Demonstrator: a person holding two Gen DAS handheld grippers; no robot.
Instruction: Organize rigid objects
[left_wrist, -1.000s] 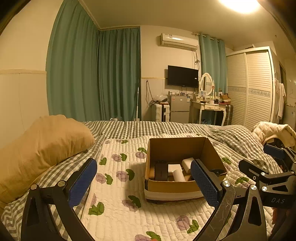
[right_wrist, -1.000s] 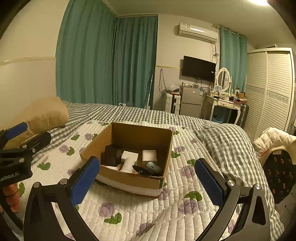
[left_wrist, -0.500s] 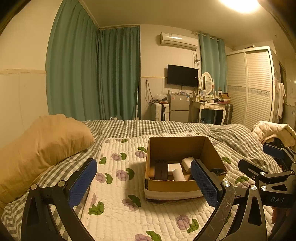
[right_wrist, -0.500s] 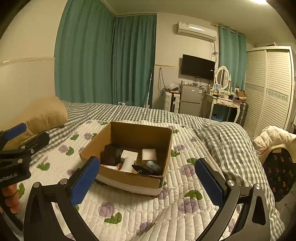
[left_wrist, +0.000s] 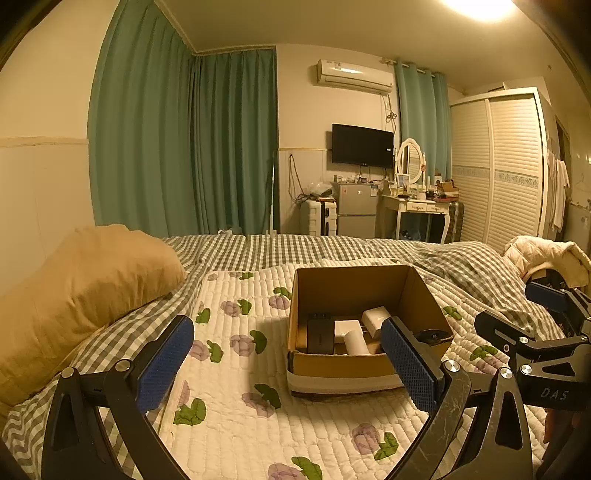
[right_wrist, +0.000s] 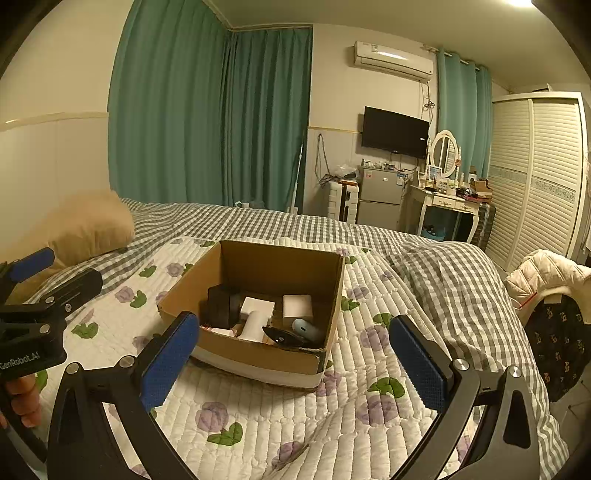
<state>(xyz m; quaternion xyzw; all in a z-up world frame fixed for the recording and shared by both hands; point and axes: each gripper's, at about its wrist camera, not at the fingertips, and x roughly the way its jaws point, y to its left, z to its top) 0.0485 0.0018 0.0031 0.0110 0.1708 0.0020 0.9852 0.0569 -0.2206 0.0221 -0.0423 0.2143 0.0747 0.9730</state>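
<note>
An open cardboard box (left_wrist: 354, 369) (right_wrist: 258, 360) sits on a floral quilt on the bed. Inside lie a black box (left_wrist: 319, 334) (right_wrist: 221, 304), white boxes (right_wrist: 297, 304) (left_wrist: 375, 317), a white cylinder (left_wrist: 356, 341) (right_wrist: 255, 325), a black flat item (right_wrist: 282, 336) and a bluish oval item (right_wrist: 306, 328). My left gripper (left_wrist: 288, 363) is open and empty, held above the quilt in front of the box. My right gripper (right_wrist: 293, 363) is open and empty, in front of the box's near corner. Each gripper shows at the edge of the other's view.
A tan pillow (left_wrist: 85, 288) lies at the left. A grey checked duvet (right_wrist: 436, 280) is bunched on the right of the bed. A cream jacket (right_wrist: 546, 273) hangs at the right edge. Dresser, fridge and wardrobe stand at the far wall.
Both grippers have shifted very slightly; the box sits marginally differently in each view. Nothing was picked up or released.
</note>
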